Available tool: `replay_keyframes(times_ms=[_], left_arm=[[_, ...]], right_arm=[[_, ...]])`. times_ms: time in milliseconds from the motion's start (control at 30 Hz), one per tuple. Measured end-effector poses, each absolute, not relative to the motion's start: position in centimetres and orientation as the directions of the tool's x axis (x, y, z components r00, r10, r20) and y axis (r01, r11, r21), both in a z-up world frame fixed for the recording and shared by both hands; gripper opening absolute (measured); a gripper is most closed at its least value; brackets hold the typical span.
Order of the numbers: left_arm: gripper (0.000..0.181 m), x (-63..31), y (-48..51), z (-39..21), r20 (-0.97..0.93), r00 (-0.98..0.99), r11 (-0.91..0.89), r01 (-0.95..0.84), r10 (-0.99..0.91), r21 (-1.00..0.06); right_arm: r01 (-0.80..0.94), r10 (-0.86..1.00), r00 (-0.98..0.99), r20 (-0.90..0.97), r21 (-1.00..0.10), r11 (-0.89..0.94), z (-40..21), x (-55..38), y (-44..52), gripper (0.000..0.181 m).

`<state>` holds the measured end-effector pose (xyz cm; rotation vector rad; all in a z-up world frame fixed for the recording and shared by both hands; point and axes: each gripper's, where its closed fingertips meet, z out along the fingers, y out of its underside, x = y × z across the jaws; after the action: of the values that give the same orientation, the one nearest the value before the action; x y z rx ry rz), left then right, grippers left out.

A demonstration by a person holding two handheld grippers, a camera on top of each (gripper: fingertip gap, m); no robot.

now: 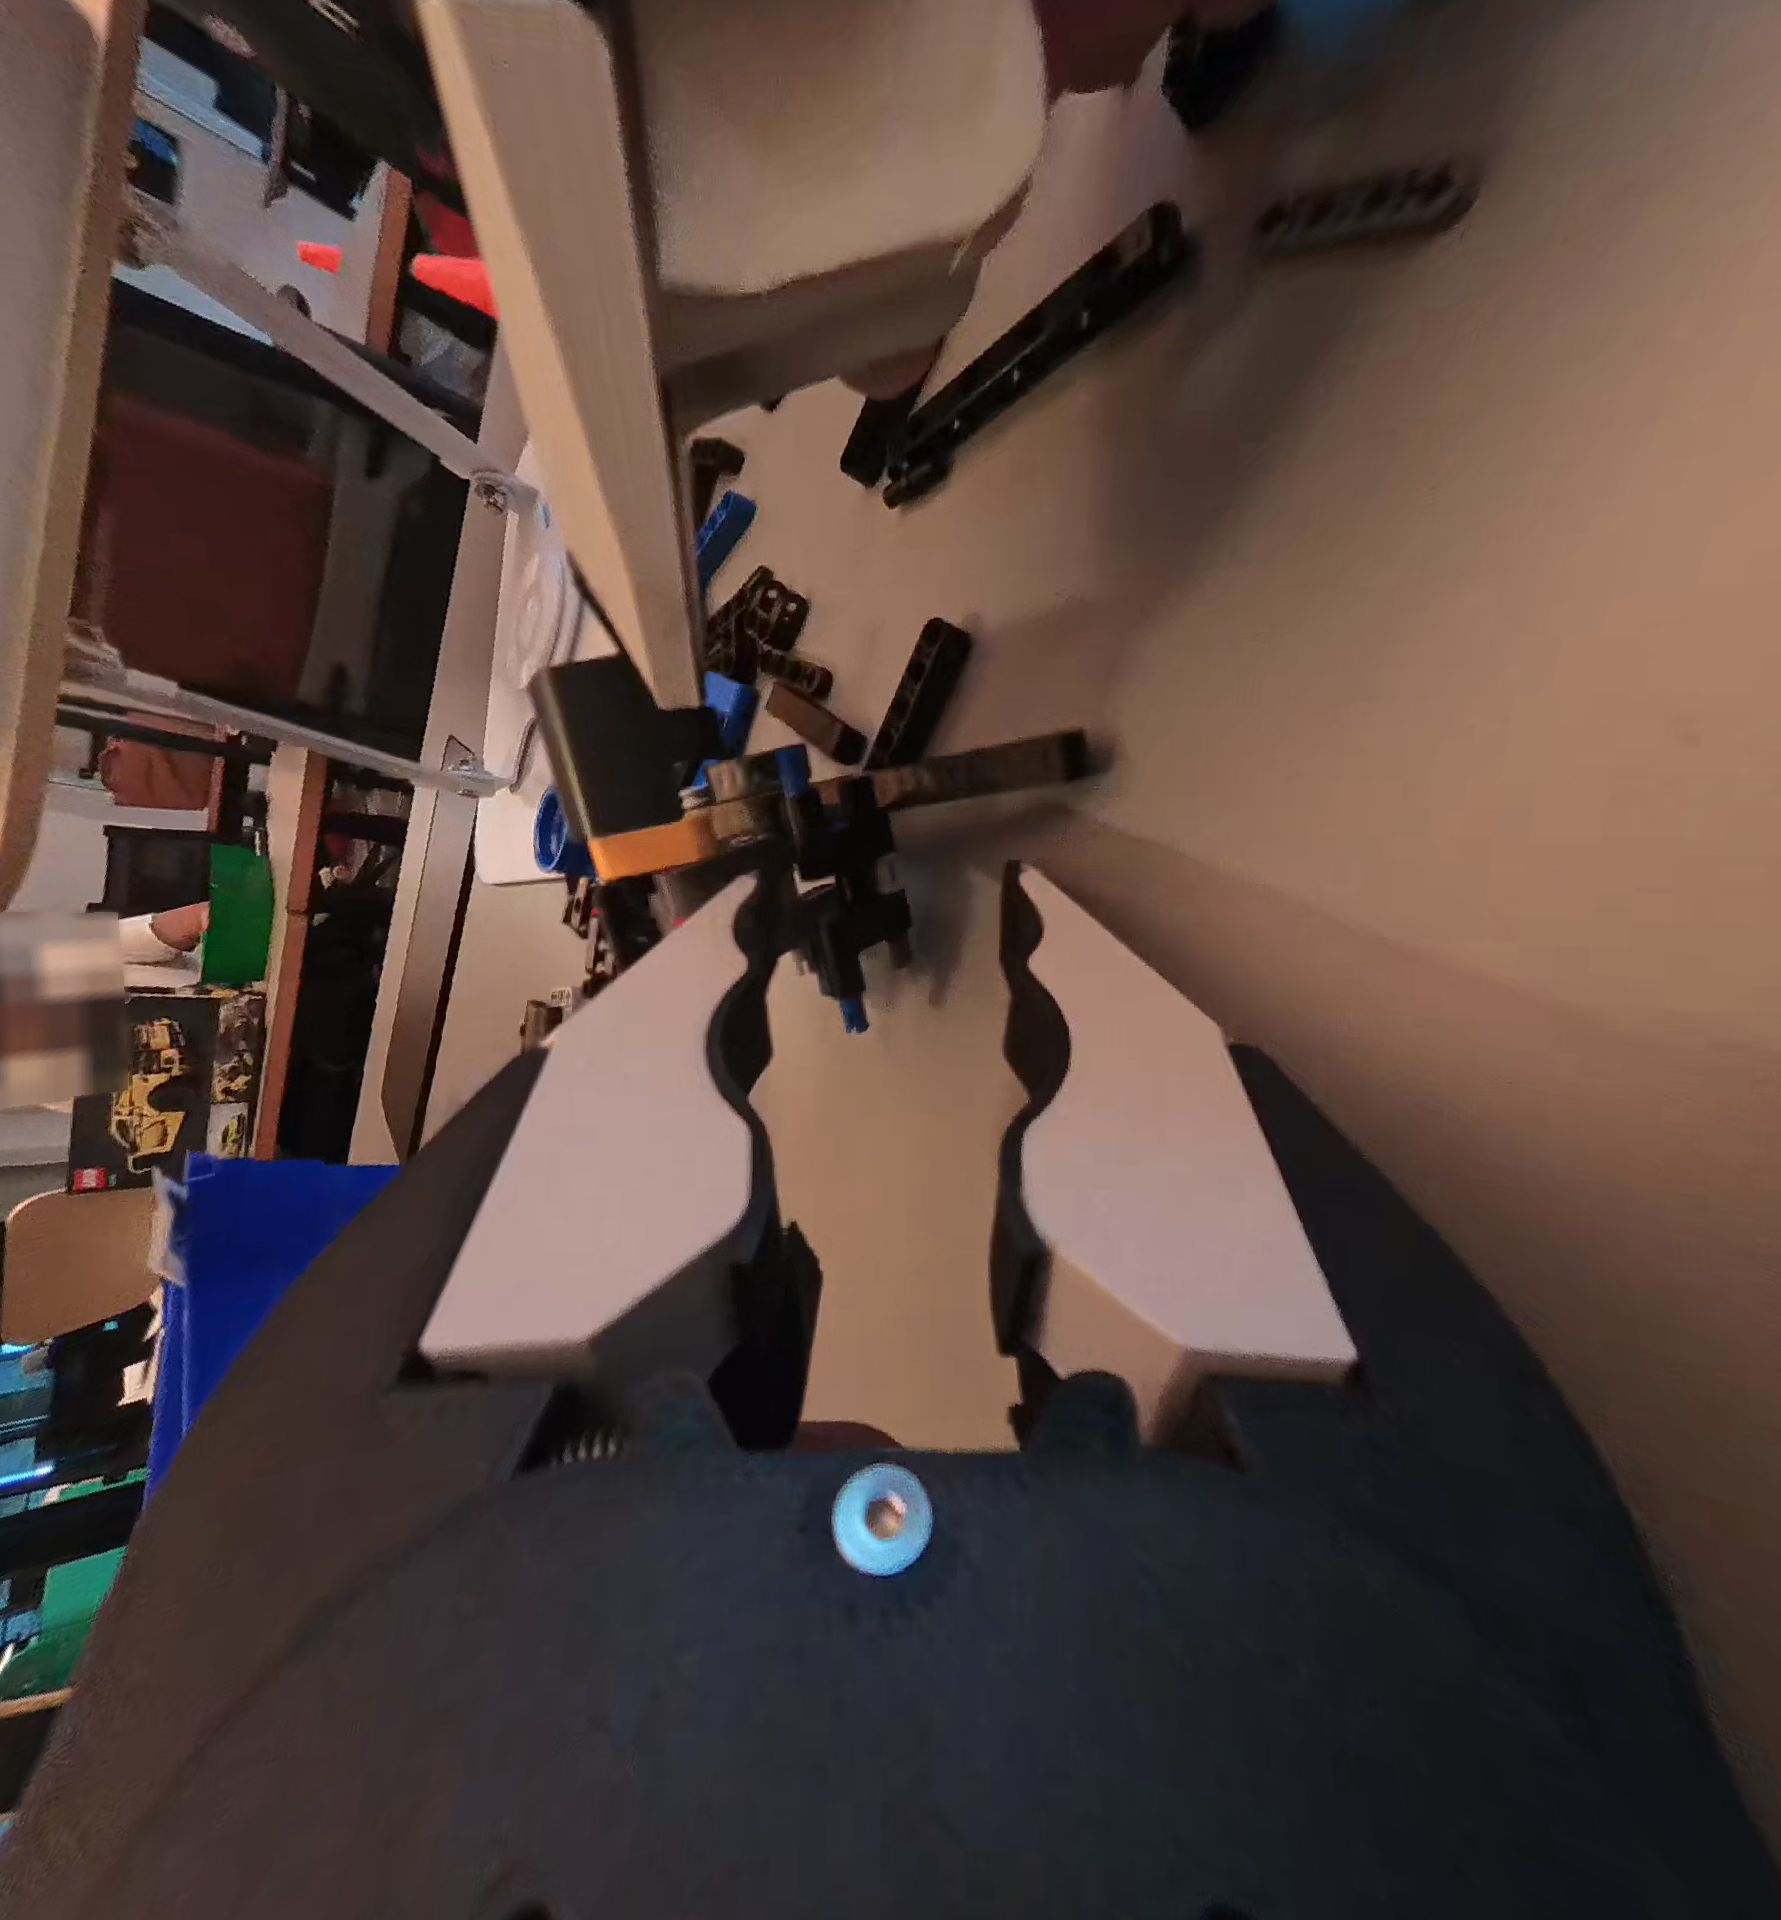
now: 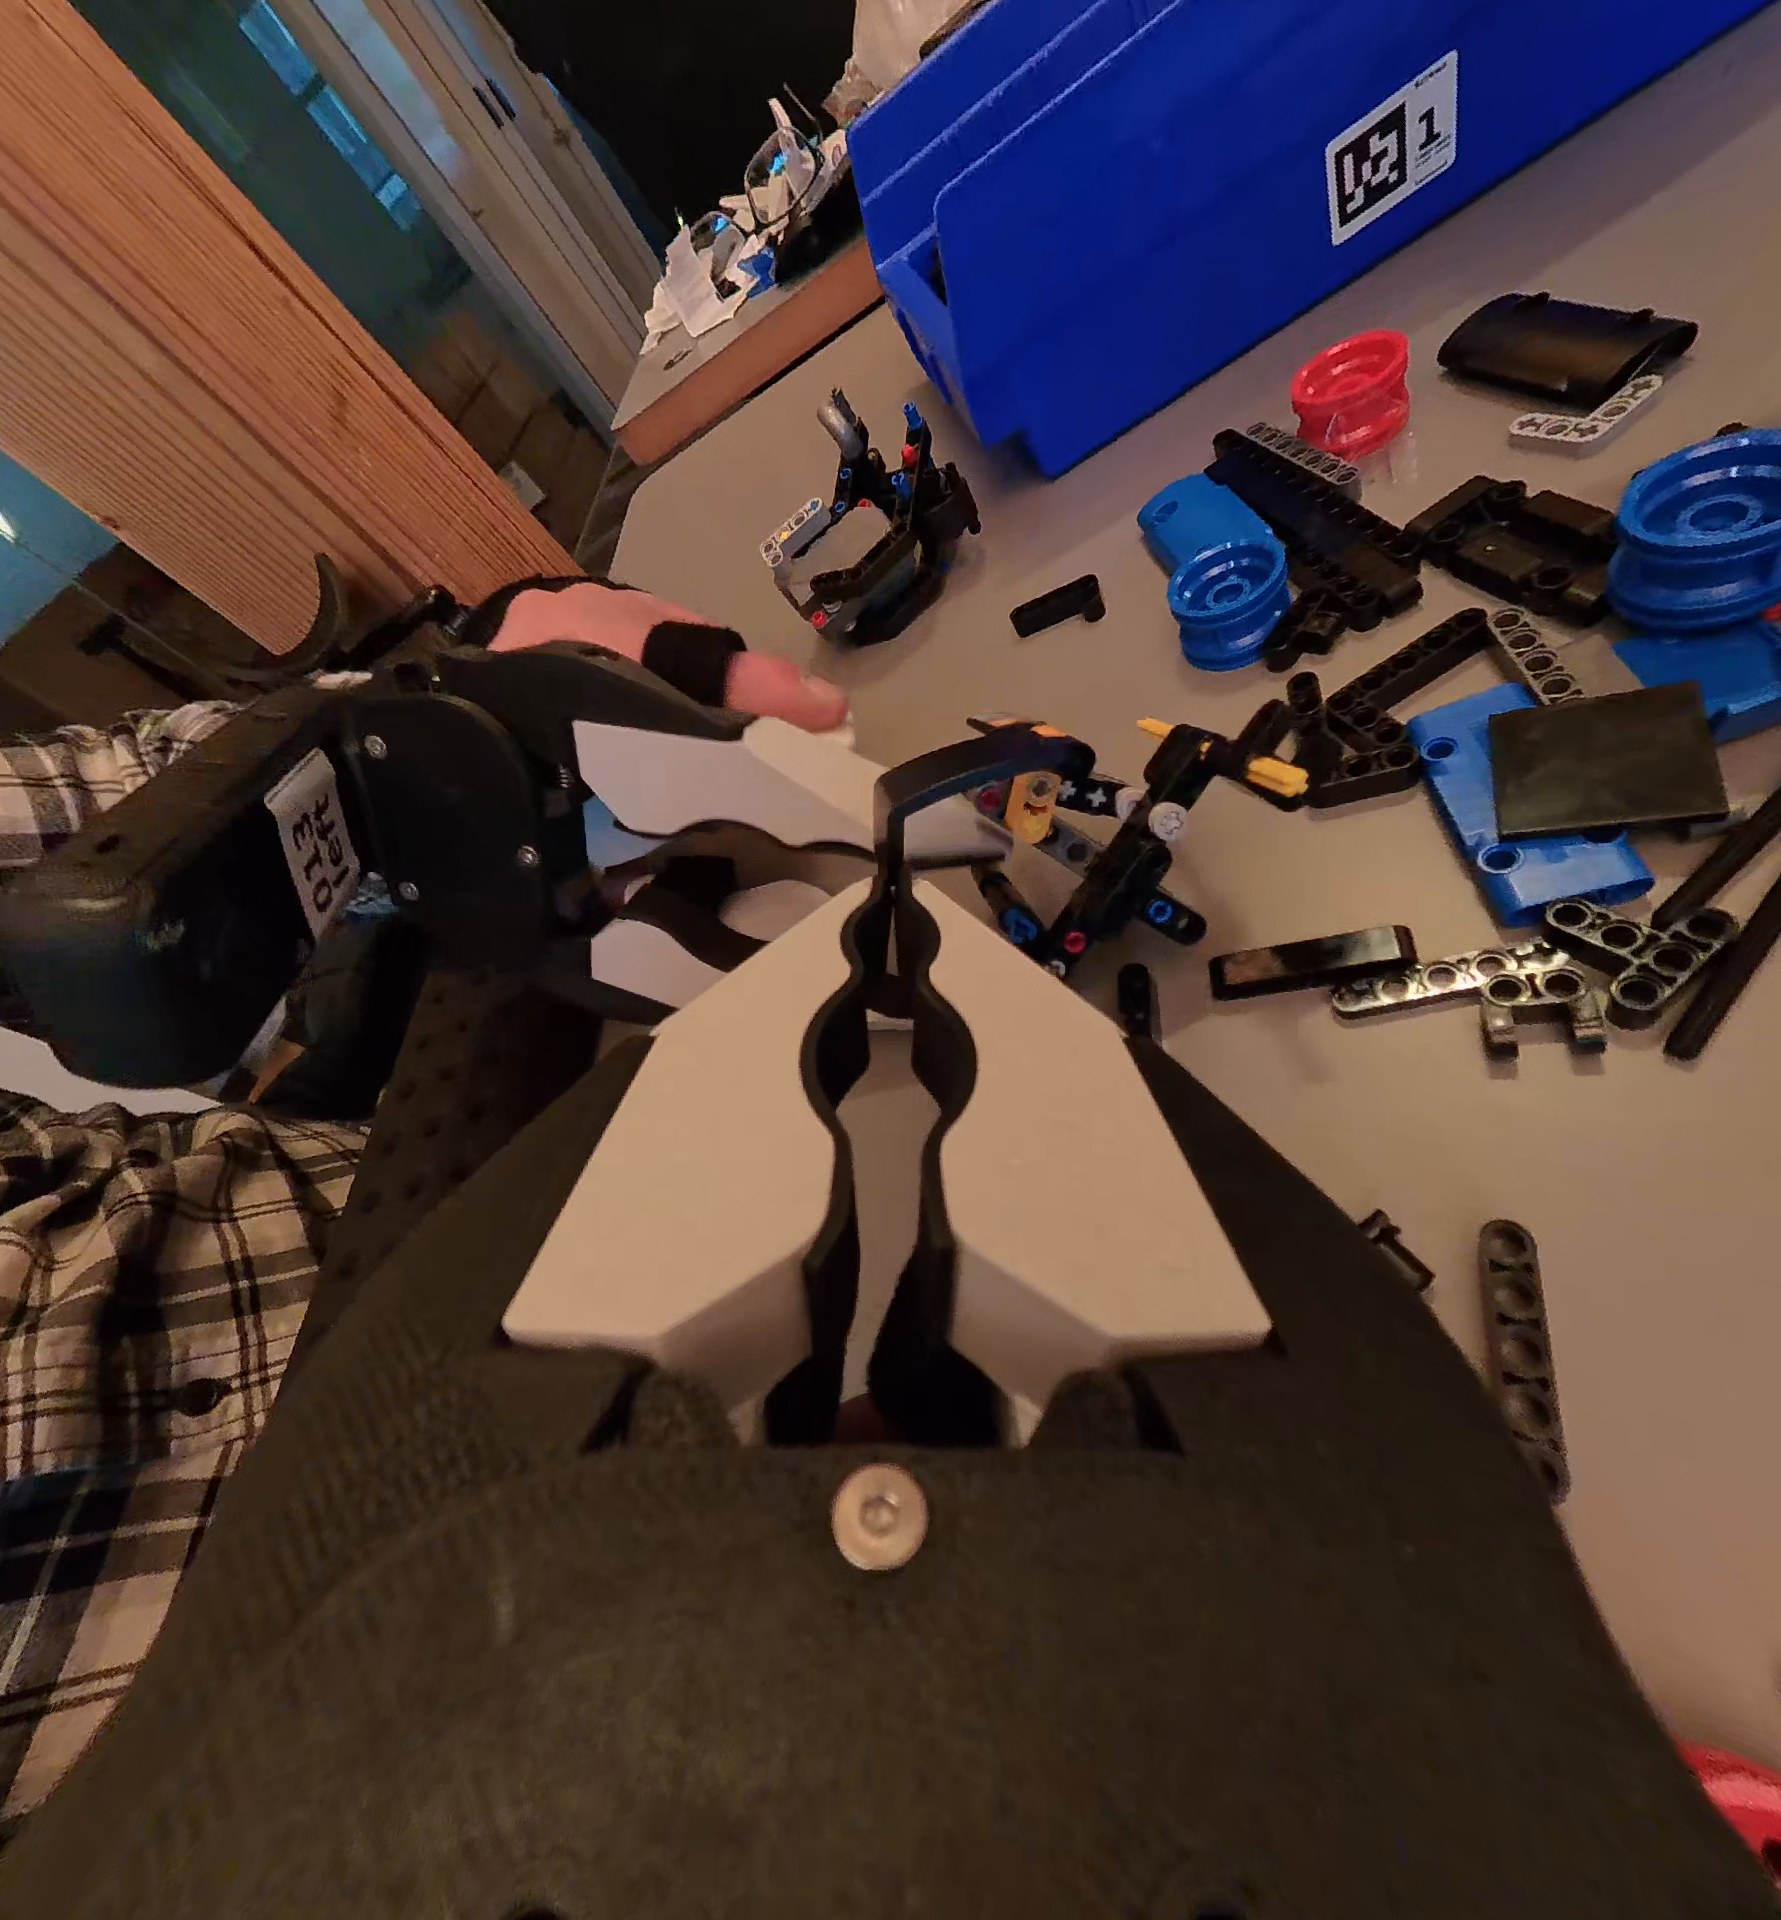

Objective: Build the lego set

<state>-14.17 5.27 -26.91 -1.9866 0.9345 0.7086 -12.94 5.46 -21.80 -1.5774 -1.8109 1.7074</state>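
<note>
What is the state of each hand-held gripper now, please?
Left hand-held gripper: open, holding nothing, its fingers on either side of the small lego assembly.
Right hand-held gripper: closed on a thin black curved piece.

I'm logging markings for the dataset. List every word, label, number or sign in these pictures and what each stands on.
White sticker with a black square code, on the blue bin: legible, but I don't quote it.
White label on the left gripper body: legible, not quoted.
Dark box picturing a yellow vehicle: print too small and blurred.
Nothing else is readable.
</note>
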Motion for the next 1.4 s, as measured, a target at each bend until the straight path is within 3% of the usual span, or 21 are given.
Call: replay_keyframes(times_ms=[333, 667, 700, 1400], left_arm=[[0.024, -15.2, 7.3, -27.3, -0.701, 0.598, -0.429, -0.791, -0.389, -0.436], [0.012, -15.3, 7.9, -26.9, -0.609, 0.687, -0.415, -0.726, -0.395, -0.549], [0.004, -15.0, 7.8, -26.9, -0.592, 0.696, -0.407, -0.718, -0.407, -0.565], [0.004, -14.8, 7.5, -26.7, -0.301, 0.841, -0.469, -0.510, -0.450, -0.721]], right_arm=[[0.555, 0.789, -0.403, -0.464, -0.810, -0.192, -22.1, -13.5, 6.5, 0.000], [0.565, 0.847, -0.393, -0.358, -0.821, -0.085, -23.5, -13.6, 7.8, 0.000], [0.567, 0.855, -0.385, -0.349, -0.820, -0.080, -23.8, -13.7, 8.0, 0.000], [0.571, 0.823, -0.466, -0.325, -0.821, -0.001, -24.4, -13.5, 7.9, 0.000]])
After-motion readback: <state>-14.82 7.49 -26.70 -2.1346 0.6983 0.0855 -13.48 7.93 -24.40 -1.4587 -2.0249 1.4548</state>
